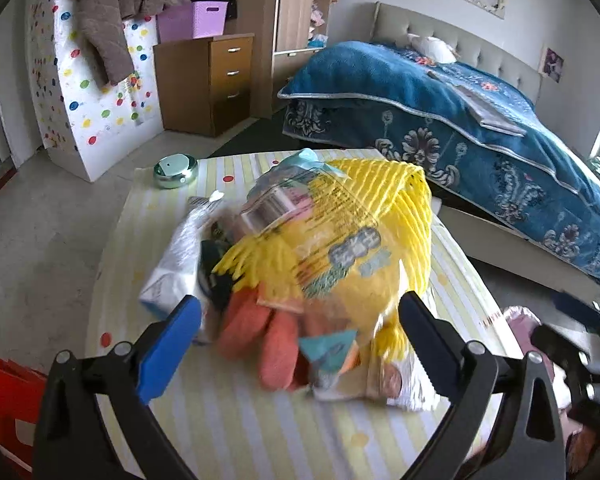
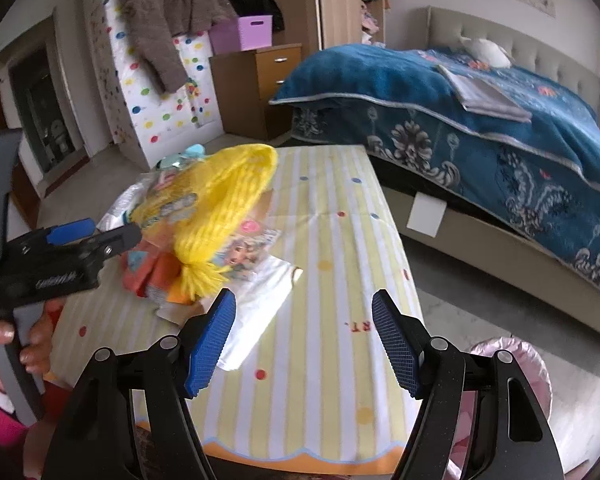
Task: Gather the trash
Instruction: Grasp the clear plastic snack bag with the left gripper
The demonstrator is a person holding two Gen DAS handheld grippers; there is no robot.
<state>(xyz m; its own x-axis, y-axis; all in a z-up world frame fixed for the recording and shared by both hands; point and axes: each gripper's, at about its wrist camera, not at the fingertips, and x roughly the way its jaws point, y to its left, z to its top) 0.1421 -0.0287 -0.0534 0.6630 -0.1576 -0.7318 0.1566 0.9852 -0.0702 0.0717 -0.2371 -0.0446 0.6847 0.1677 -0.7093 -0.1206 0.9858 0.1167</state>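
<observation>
A heap of trash [image 1: 320, 248] lies on the yellow striped table [image 1: 240, 420]: a yellow mesh net [image 2: 224, 196], printed wrappers, a white packet [image 1: 172, 264] and something orange [image 1: 252, 344]. My left gripper [image 1: 298, 320] stands open, its fingers wide on either side of the heap's near end, and the heap is blurred. In the right wrist view the left gripper [image 2: 100, 234] comes in from the left against that heap. My right gripper [image 2: 302, 308] hangs open over the table [image 2: 332, 240] with nothing between its fingers. A white paper [image 2: 260, 312] lies just beside its left finger.
A round silver-green tin [image 1: 176, 170] sits at the table's far left corner. A pink bag [image 2: 512, 376] stands on the floor right of the table, a bed with a blue blanket [image 2: 480, 120] beyond it. A hand [image 2: 4, 332] holds the left gripper's handle. Something red [image 1: 4, 392] is at lower left.
</observation>
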